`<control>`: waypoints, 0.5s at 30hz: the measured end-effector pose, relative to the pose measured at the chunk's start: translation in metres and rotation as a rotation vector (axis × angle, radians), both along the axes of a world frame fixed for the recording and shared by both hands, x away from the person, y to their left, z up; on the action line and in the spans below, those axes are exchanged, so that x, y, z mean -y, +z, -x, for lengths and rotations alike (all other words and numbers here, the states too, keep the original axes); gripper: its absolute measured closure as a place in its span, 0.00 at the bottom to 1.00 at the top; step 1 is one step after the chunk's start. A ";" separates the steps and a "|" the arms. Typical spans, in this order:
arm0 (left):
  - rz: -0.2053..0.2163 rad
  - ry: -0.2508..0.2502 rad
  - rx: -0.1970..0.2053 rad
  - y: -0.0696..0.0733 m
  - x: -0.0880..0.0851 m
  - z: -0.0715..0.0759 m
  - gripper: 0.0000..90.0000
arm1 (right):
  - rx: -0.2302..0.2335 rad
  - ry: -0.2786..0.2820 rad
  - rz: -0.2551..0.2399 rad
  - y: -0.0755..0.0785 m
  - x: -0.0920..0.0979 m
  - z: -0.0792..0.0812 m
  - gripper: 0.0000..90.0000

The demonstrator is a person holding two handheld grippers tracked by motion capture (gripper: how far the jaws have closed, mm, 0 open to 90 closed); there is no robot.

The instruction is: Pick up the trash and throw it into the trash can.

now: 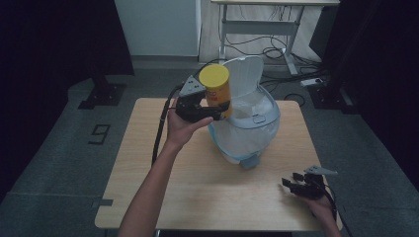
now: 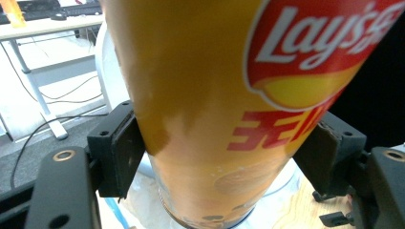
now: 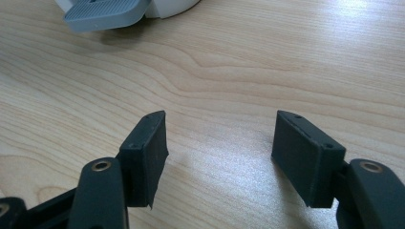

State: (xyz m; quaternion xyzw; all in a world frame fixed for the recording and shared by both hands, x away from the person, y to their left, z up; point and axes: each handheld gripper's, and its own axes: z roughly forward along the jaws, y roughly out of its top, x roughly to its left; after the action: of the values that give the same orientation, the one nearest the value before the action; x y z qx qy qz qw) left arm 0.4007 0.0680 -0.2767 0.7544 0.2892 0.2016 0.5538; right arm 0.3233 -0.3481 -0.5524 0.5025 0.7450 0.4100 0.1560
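A yellow Lay's crisp can [image 1: 217, 90] with a yellow lid is held upright in the air, over the left rim of a white pedal bin [image 1: 247, 128] whose lid [image 1: 243, 73] stands open. My left gripper [image 1: 210, 112] is shut on the can's lower part. In the left gripper view the can [image 2: 229, 105] sits between both black pads [image 2: 125, 150], with the bin's opening below it. My right gripper [image 1: 290, 184] rests open near the table's front right corner. Its jaws [image 3: 219, 157] stand wide apart over bare wood.
The bin stands mid-table on a light wooden table [image 1: 148, 163]. Its grey foot pedal [image 1: 249, 162] points toward the person; the pedal [image 3: 102, 14] also lies ahead of the right gripper. A desk frame and cables [image 1: 276, 49] are on the floor beyond.
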 end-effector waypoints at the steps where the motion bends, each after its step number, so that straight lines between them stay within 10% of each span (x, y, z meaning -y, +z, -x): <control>1: -0.003 0.001 0.001 0.000 0.001 -0.001 0.27 | 0.001 -0.001 -0.002 0.000 0.000 0.000 0.40; 15: -0.007 -0.002 0.001 0.009 0.015 -0.017 0.27 | -0.009 0.000 -0.010 0.000 0.001 -0.001 0.40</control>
State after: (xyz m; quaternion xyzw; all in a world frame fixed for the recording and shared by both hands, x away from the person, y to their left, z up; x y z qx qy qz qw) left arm 0.4175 0.0527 -0.2678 0.7564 0.2876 0.2026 0.5515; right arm 0.3242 -0.3492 -0.5527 0.5052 0.7438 0.4112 0.1500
